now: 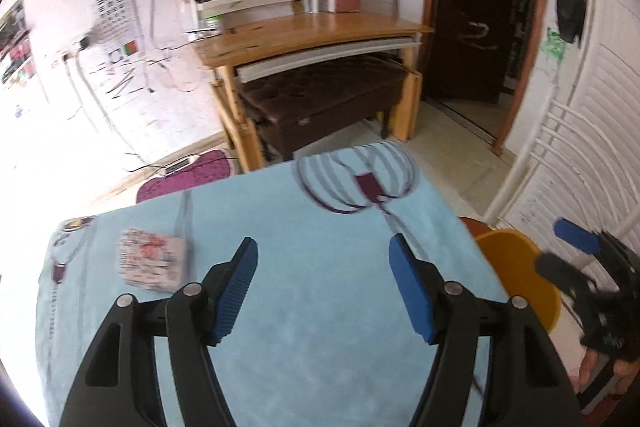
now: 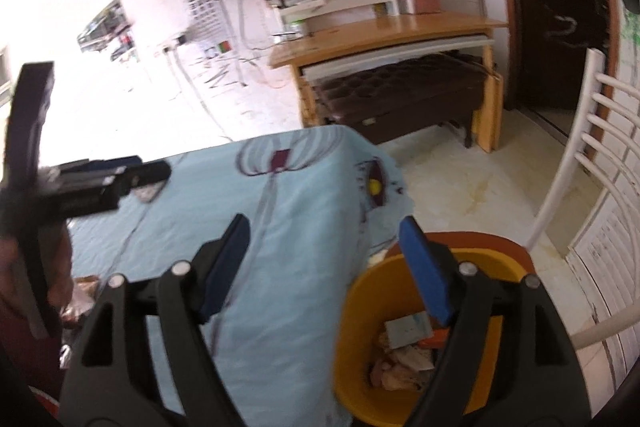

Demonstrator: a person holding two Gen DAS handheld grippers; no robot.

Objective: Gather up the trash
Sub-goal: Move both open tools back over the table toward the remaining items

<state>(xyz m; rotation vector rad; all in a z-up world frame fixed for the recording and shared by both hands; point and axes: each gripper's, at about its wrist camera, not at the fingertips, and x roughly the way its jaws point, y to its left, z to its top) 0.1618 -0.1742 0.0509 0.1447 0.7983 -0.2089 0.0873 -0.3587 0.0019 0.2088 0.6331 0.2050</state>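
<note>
A table under a light blue cloth (image 1: 320,211) fills the foreground. A flat packet with a red and white print (image 1: 152,261) lies on it, left of my left gripper (image 1: 324,287). That gripper hangs open above the cloth with nothing between its blue pads. A yellow bin (image 2: 360,295) stands by the table's right edge and holds paper and crumpled wrappers (image 2: 404,351). My right gripper (image 2: 326,263) is open and empty, its right finger over the bin's mouth. From the left wrist view the bin (image 1: 516,263) and right gripper (image 1: 568,253) show at the right.
The left gripper (image 2: 148,167) crosses the right wrist view's left side. Crumpled shiny wrappers (image 2: 80,301) lie at the lower left. Beyond the table are a wooden desk (image 1: 312,31) with a brown bench (image 1: 320,95) under it, a dark doorway (image 1: 480,7) and a white slatted chair (image 2: 600,155).
</note>
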